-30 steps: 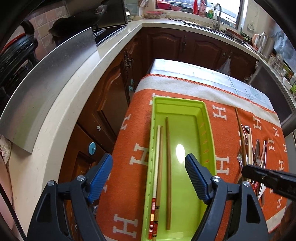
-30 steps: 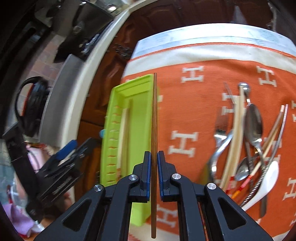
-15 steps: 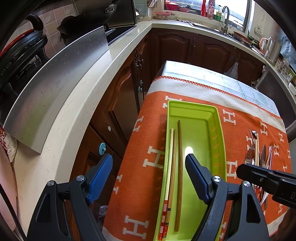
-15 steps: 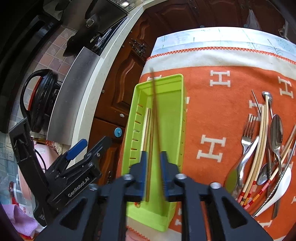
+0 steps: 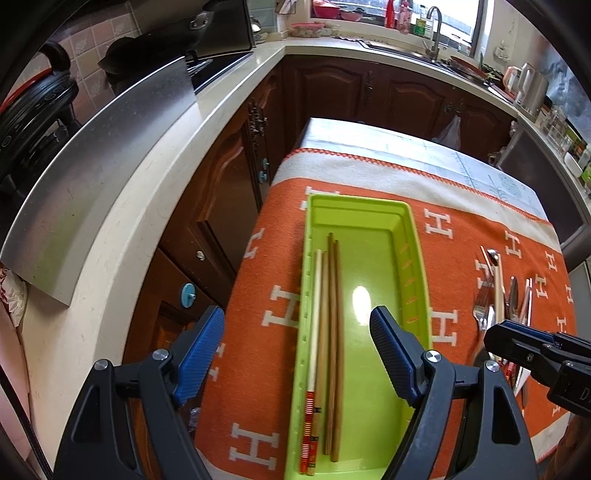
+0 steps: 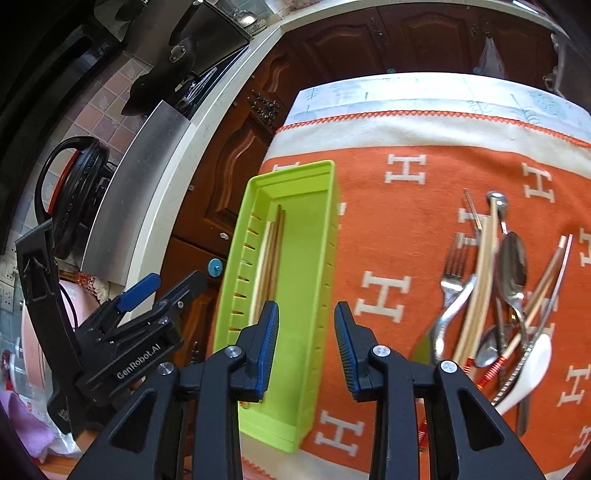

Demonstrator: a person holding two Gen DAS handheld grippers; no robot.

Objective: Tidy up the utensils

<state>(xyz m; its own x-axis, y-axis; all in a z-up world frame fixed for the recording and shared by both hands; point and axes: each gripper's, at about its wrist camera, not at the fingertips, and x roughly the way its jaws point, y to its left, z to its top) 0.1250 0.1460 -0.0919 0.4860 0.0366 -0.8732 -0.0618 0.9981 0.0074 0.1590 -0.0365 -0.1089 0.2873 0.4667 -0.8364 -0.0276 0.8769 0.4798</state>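
A lime green tray (image 5: 413,236) (image 6: 317,280) lies on the orange cloth (image 5: 258,280) (image 6: 399,206). Several chopsticks (image 5: 330,325) (image 6: 271,243) lie lengthwise along its left side. My left gripper (image 5: 297,345) is open and empty, above the tray's near end. My right gripper (image 6: 306,345) is open and empty, over the tray's near right part; it also shows in the left wrist view (image 5: 535,350). A pile of loose utensils (image 6: 502,295) (image 5: 502,295) lies on the cloth to the right: a fork (image 6: 452,280), spoons, chopsticks and a white spoon (image 6: 532,373).
The small table stands beside a curved cream counter (image 5: 122,221) with dark wooden cabinets (image 5: 229,199) close at the left. A steel splash guard (image 5: 92,170) and stove items sit on the counter. The sink (image 5: 432,33) is far back.
My right gripper held a brown chopstick, carried it left over the tray and opened. The chopstick now lies in the tray beside the others. My left gripper drew back a little.
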